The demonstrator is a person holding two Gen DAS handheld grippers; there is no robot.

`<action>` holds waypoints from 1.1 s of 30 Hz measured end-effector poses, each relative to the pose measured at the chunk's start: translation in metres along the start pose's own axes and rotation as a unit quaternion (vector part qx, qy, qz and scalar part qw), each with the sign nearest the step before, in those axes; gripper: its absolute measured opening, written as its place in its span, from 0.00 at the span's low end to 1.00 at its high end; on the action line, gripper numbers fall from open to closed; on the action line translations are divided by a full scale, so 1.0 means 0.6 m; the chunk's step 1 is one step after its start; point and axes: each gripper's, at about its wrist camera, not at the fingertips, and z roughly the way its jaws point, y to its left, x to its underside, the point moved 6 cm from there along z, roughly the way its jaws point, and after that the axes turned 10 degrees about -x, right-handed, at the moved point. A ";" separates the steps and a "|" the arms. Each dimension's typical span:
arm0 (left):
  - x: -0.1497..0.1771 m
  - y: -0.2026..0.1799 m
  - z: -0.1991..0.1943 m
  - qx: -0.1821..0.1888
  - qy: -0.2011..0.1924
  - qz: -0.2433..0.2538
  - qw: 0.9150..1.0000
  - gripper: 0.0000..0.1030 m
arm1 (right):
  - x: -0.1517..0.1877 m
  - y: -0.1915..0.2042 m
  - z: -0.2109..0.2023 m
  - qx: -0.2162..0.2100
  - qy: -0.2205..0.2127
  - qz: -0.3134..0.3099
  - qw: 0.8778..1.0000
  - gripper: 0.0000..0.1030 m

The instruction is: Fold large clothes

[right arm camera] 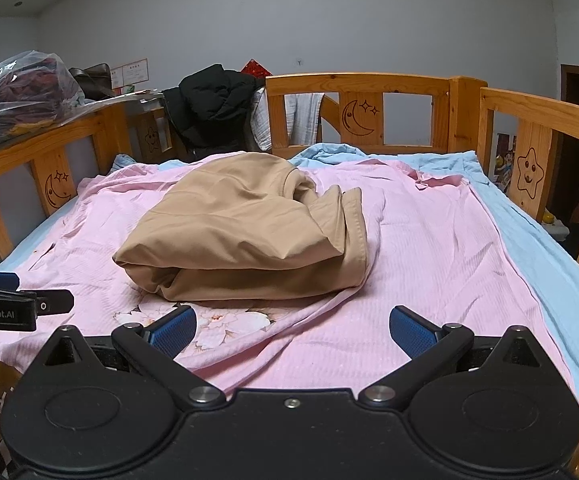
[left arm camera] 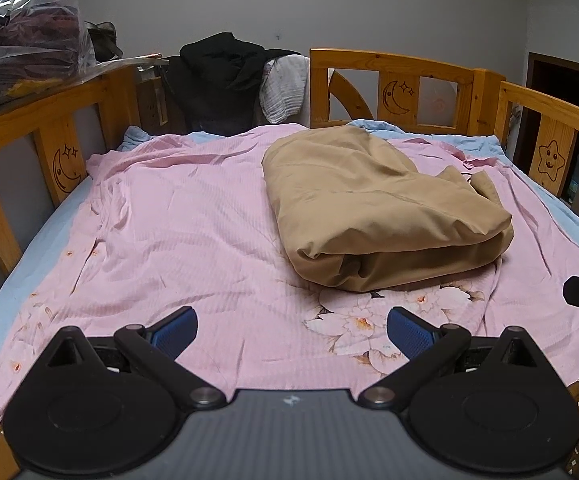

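Tan garment (left arm camera: 373,208) lies in a thick folded bundle on the pink sheet (left arm camera: 177,216), toward the far half of the bed and right of centre in the left wrist view. Layers stacked at the near edge; a loose flap or cuff sits crumpled on top at the right side.

Step, as judged: the main folds look done, and the bundle is either finished or due a last tidy. Neither gripper touches it. Left gripper (left arm camera: 291,330) hovers low over the near sheet, fingers spread wide, nothing between them. Right gripper (right arm camera: 292,330) the same: fingers apart, empty, short of the bundle.

Next move likely calls for reaching forward to the loose top flap, pinching its edge and laying it flat, or squaring the near edge. Soft cloth; layers may slide if tugged.

Right wrist view shows the hemmed cuff (right arm camera: 349,216) clearly and the blue under-sheet (right arm camera: 537,240) running down the right side. Left wrist view shows more of the bare pink expanse. Wooden bed rail (left arm camera: 393,60) with a black jacket (left arm camera: 217,76) draped over it stands behind.
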 end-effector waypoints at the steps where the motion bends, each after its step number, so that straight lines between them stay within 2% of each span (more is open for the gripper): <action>1: 0.000 0.000 0.000 0.000 0.000 0.001 1.000 0.99 | 0.000 -0.001 0.000 0.000 0.000 0.000 1.000 0.99; 22: 0.000 0.002 -0.001 -0.002 -0.003 0.008 1.000 0.99 | 0.006 -0.002 0.005 0.001 0.006 0.006 1.000 0.99; 24: -0.001 0.002 -0.001 -0.013 -0.004 0.010 1.000 0.99 | 0.007 -0.001 0.005 0.000 0.008 0.005 1.000 0.99; 26: -0.001 -0.001 -0.003 -0.032 -0.003 0.021 0.999 0.99 | 0.008 0.000 0.006 0.000 0.010 0.004 1.000 0.99; 29: 0.000 -0.009 -0.004 -0.031 -0.003 0.044 0.999 0.99 | 0.010 0.000 0.007 0.000 0.013 0.004 1.000 0.99; 33: -0.001 -0.014 -0.004 -0.030 -0.008 0.050 0.998 0.99 | 0.009 -0.003 0.008 0.001 0.015 0.006 1.000 0.99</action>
